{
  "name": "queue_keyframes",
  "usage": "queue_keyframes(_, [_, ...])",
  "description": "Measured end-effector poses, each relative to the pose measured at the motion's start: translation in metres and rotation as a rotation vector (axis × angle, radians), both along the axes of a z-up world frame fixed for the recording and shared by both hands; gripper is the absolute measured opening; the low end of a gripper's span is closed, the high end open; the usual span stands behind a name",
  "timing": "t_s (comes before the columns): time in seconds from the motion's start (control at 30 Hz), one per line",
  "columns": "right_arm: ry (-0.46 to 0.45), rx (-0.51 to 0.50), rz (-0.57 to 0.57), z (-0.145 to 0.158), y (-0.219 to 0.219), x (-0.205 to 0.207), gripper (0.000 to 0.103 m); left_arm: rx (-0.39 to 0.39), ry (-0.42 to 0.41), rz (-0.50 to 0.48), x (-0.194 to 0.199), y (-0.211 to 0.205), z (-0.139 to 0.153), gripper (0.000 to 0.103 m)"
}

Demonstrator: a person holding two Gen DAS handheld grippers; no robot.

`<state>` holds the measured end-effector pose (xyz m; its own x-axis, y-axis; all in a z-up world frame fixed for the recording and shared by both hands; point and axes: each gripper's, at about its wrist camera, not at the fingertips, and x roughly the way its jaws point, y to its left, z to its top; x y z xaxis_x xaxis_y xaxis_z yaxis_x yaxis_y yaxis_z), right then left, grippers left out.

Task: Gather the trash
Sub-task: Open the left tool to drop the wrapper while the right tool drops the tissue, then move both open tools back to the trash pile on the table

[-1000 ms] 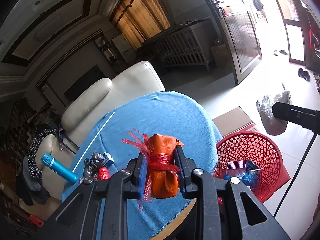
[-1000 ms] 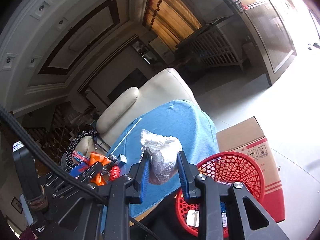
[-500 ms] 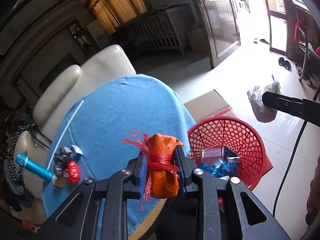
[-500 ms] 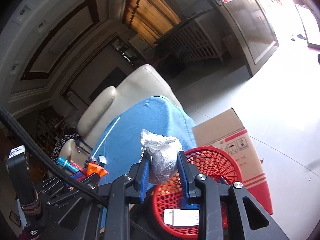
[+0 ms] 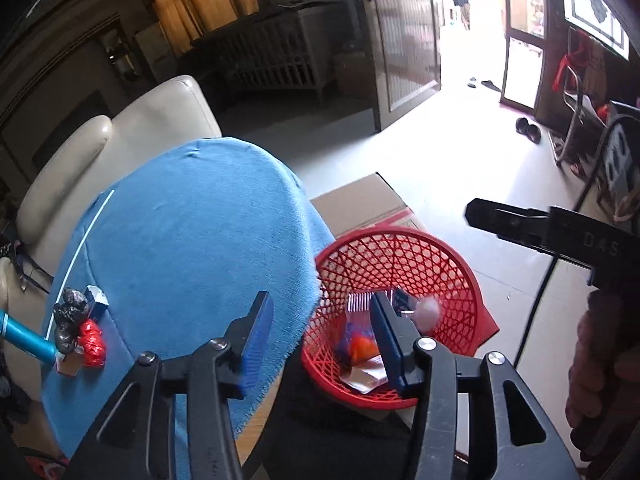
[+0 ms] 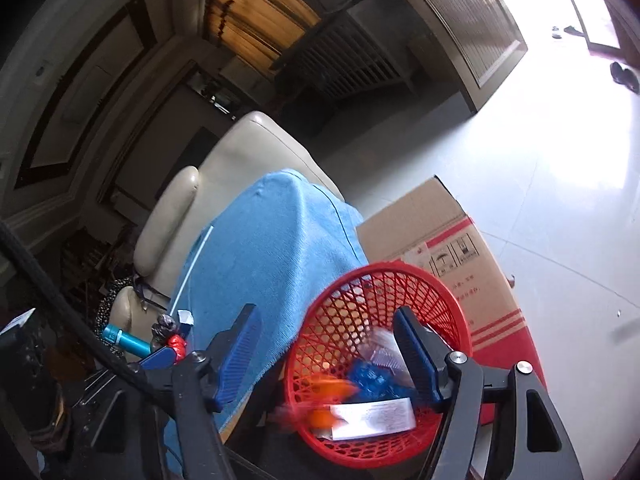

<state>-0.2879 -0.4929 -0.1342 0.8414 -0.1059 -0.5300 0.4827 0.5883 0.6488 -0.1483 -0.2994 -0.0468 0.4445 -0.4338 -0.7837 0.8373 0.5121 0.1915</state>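
A red mesh basket [image 5: 400,236] stands on the floor beside the table with the blue cloth [image 5: 192,240]. My left gripper [image 5: 322,308] hangs over the cloth's edge and the basket, its jaws opening with nothing between them. An orange packet [image 5: 360,346] drops blurred into the basket. My right gripper [image 6: 324,316] is above the basket [image 6: 380,270], its jaws also opening and empty. A crumpled white bag [image 6: 380,340] falls blurred below it. On the cloth lie a grey foil wad [image 5: 70,312], a red wrapper [image 5: 92,344] and a teal tube [image 5: 24,336].
A cardboard box [image 6: 440,240] lies on the tiled floor behind the basket. A cream armchair [image 5: 120,140] backs the table. A white straw [image 5: 80,248] lies on the cloth. The basket holds blue wrappers [image 6: 372,380] and a white slip [image 6: 372,416].
Both grippers tipped down over the basket and opened. The orange packet left the left jaws and the white bag left the right jaws; both are dropping into the basket.
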Motion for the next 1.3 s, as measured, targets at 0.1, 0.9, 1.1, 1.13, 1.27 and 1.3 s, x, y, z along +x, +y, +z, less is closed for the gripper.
queue_keyframes(0.1, [-0.022, -0.014, -0.003, 0.006, 0.002, -0.002, 0.073, -0.009, 0.005, 0.024, 0.004, 0.006, 0.003, 0.053])
queue_keyframes(0.9, [0.094, -0.132, 0.302, 0.034, 0.116, 0.139, 0.072, -0.035, 0.012, 0.559, 0.132, 0.232, -0.023, 0.061])
queue_keyframes(1.1, [0.166, -0.164, 0.422, 0.031, 0.159, 0.203, 0.072, -0.030, 0.005, 0.722, 0.181, 0.331, -0.029, 0.062])
queue_keyframes(1.13, [0.174, -0.170, 0.444, 0.031, 0.167, 0.215, 0.072, -0.034, 0.005, 0.737, 0.188, 0.340, -0.031, 0.062])
queue_keyframes(1.27, [0.199, -0.177, 0.559, 0.023, 0.204, 0.271, 0.072, -0.067, 0.004, 0.787, 0.214, 0.381, -0.035, 0.062])
queue_keyframes(1.3, [0.211, -0.177, 0.602, 0.019, 0.217, 0.291, 0.071, -0.072, 0.002, 0.790, 0.218, 0.387, -0.037, 0.063])
